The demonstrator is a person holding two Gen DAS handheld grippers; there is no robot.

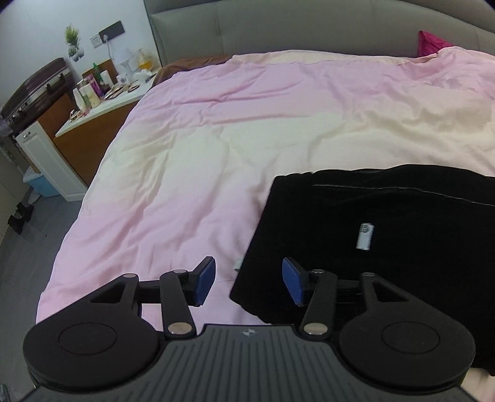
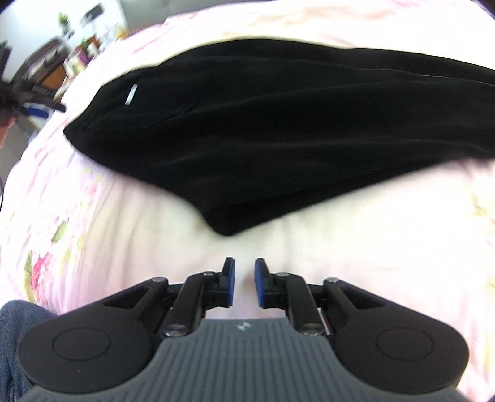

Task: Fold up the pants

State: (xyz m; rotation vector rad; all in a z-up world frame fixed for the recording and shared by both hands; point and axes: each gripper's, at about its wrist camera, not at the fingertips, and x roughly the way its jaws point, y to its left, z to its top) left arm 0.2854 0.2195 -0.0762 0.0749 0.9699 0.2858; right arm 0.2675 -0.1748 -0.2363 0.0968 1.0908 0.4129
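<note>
Black pants (image 1: 386,235) lie folded lengthwise on the pink bed cover (image 1: 216,139), with a small white label (image 1: 365,236) showing. My left gripper (image 1: 249,281) is open wide and empty, hovering at the pants' near left corner, its right finger over the black cloth. In the right wrist view the pants (image 2: 278,130) stretch across the bed ahead. My right gripper (image 2: 244,283) holds nothing, its jaws a narrow gap apart, just short of the pants' near corner. The left gripper shows blurred at the far left of the right wrist view (image 2: 18,92).
A grey headboard (image 1: 278,27) runs along the far side, with a magenta pillow (image 1: 430,43) at the right. A cluttered bedside table (image 1: 108,92) and a dark suitcase (image 1: 37,89) stand left of the bed. Blue jeans of the person (image 2: 18,327) show at the lower left.
</note>
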